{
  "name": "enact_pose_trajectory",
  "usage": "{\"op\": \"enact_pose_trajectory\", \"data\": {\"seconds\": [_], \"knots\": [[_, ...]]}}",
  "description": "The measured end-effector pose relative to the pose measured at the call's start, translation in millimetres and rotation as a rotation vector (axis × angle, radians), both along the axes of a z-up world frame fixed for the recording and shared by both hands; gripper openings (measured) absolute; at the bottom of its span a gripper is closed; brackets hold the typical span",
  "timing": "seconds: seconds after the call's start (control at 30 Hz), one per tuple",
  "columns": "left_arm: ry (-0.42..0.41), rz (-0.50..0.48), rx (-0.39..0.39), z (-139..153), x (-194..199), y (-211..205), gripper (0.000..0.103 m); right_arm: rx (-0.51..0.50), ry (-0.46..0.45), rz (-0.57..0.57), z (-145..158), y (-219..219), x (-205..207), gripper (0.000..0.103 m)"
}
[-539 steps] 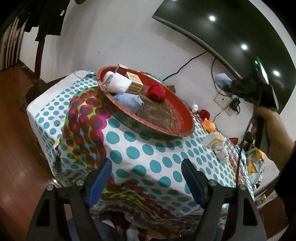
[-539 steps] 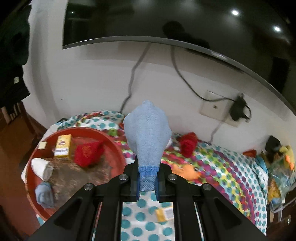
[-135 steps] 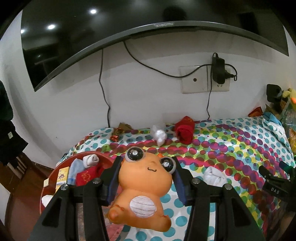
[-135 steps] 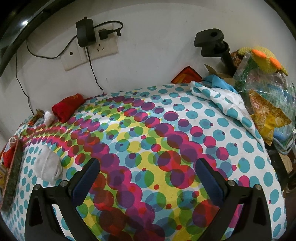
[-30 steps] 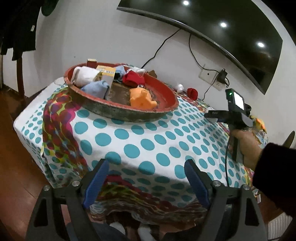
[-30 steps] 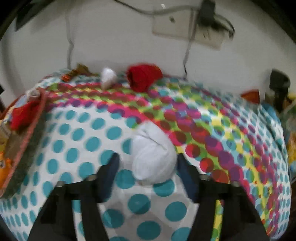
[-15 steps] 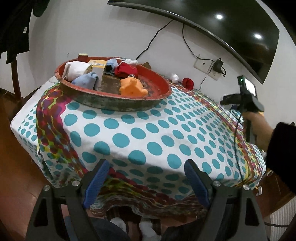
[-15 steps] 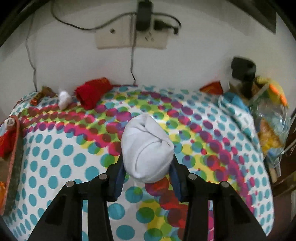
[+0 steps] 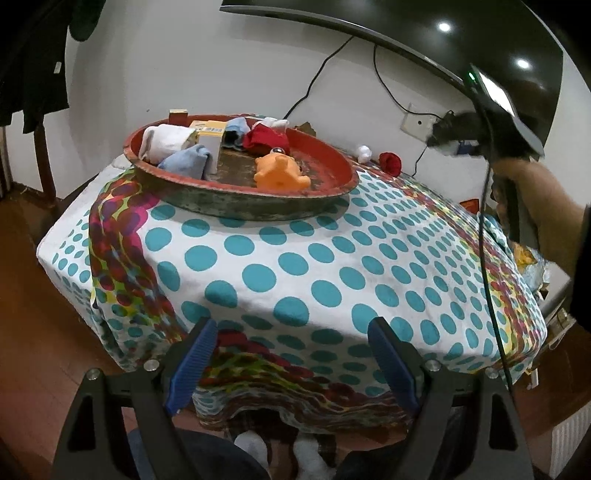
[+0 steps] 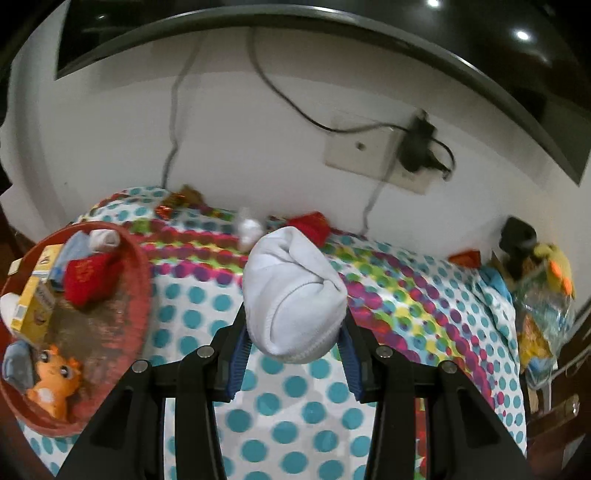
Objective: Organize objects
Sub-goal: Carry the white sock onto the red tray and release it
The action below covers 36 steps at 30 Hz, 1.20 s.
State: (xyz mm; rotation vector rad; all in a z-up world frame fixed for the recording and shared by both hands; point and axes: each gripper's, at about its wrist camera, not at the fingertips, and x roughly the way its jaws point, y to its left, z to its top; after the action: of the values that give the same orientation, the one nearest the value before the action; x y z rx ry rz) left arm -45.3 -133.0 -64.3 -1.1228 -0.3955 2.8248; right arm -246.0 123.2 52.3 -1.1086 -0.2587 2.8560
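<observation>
My right gripper [image 10: 293,345] is shut on a rolled white sock [image 10: 291,291] and holds it above the dotted tablecloth [image 10: 295,406]. The round red tray [image 10: 142,295] is at the left and holds an orange toy [image 10: 51,376], a red sock [image 10: 86,277], a yellow box [image 10: 33,302] and other socks. A red sock [image 10: 310,227] and a small white bundle [image 10: 247,227] lie by the wall. My left gripper [image 9: 291,362] is open and empty at the table's near edge. The left wrist view shows the tray [image 9: 258,203], the orange toy [image 9: 279,171] and the raised right gripper's body [image 9: 480,136].
Cables and a wall socket [image 10: 380,155] hang behind the table under a dark screen [image 10: 332,22]. Plastic bags and a yellow plush [image 10: 546,295] crowd the right end. Wooden floor [image 9: 33,332] lies below on the left.
My right gripper has lifted the white sock off the cloth and swung left, so the tray has come into its view. My left gripper stays open at the near edge.
</observation>
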Motion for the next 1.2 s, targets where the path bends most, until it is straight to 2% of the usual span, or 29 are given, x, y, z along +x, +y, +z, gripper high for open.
{"op": "enact_pose_trajectory", "data": {"seconds": [0.43, 0.77, 1.2], "knots": [[-0.02, -0.024, -0.001, -2, -4, 8, 0.086, 0.058, 0.015, 0.092, 7, -71, 8, 0.04], [-0.019, -0.007, 0.012, 0, -5, 5, 0.086, 0.096, 0.018, 0.165, 5, -119, 12, 0.041], [-0.039, 0.012, 0.022, -3, -7, 1, 0.086, 0.102, 0.007, 0.236, -6, -155, 15, 0.041]]}}
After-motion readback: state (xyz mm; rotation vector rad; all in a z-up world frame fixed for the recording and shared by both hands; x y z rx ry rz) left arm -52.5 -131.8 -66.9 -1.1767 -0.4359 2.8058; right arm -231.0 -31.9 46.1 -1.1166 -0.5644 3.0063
